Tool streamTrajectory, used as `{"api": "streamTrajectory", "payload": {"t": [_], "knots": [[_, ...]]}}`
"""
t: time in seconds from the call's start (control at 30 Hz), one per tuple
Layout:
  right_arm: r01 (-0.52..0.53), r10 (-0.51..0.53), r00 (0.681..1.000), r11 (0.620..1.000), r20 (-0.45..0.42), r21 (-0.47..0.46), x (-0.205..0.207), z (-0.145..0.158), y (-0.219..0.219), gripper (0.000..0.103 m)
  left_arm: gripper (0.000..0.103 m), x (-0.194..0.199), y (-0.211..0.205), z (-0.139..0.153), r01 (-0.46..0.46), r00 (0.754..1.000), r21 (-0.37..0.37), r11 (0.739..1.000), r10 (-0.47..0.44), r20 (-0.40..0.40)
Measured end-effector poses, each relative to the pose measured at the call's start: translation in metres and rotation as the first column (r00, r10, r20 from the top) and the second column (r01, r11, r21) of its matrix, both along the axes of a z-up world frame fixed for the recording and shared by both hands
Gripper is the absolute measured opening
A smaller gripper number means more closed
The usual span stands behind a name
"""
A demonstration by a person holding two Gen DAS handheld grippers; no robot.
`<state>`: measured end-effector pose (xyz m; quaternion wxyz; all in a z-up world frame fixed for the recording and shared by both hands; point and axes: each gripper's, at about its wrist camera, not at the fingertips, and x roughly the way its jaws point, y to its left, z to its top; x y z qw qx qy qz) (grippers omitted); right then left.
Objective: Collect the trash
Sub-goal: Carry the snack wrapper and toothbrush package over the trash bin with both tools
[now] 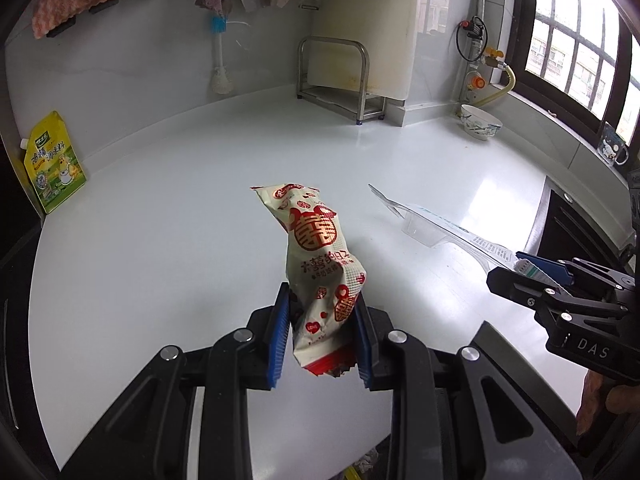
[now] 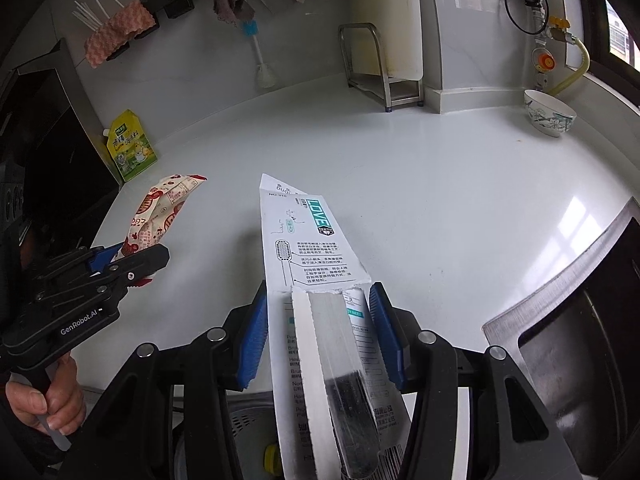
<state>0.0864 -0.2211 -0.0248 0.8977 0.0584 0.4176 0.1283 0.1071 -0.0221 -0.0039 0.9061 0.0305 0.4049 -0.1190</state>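
The white counter (image 1: pixel 200 220) fills both views and serves as the anchor for everything else. Above its near edge, the right gripper (image 2: pixel 318 336) is clamped on a toothbrush package (image 2: pixel 304 248): a long white card with a teal "LOVE" logo, a toothbrush drawing and a torn clear blister, gripped across its width by the blue pads and sticking out forward over the counter, clear of its surface. To the left of that, also lifted off the counter, the left gripper (image 1: pixel 322 336) is closed narrowly on a snack wrapper (image 1: pixel 316 256), cream with red printed symbols, crumpled and standing up out of the jaws, its torn red end hanging below the pads.

At the counter's back stand a steel rack (image 1: pixel 336 80), a patterned bowl (image 1: pixel 480 122) toward the window side, and a yellow-green pouch (image 1: pixel 54 162) at the left edge.

Only the right wrist view shows a hand (image 2: pixel 48 400) on the left gripper's handle, a dark sink (image 2: pixel 580 340) at the counter's right end, and the printed face of the card. Only the left wrist view shows the window (image 1: pixel 568 52) and a mug (image 1: pixel 612 150) on its sill.
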Motion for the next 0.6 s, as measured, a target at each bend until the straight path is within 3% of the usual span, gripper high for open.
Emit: {"api": "streamTrajectory", "payload": {"t": [0.27,0.6], "knots": [[0.085,-0.085,0.996,0.996,0.034,-0.012,-0.08,0.012,0.012,0.047,0.028,-0.064,0.001,-0.001,0.088,0.996,-0.014,0.996,-0.088,0.002],[0.177,-0.177,0.984,0.984,0.005,-0.003,-0.17,-0.011,0.018,0.047,0.028,-0.13,-0.002,-0.014,0.138,0.99,-0.014,0.99,-0.138,-0.018]]}}
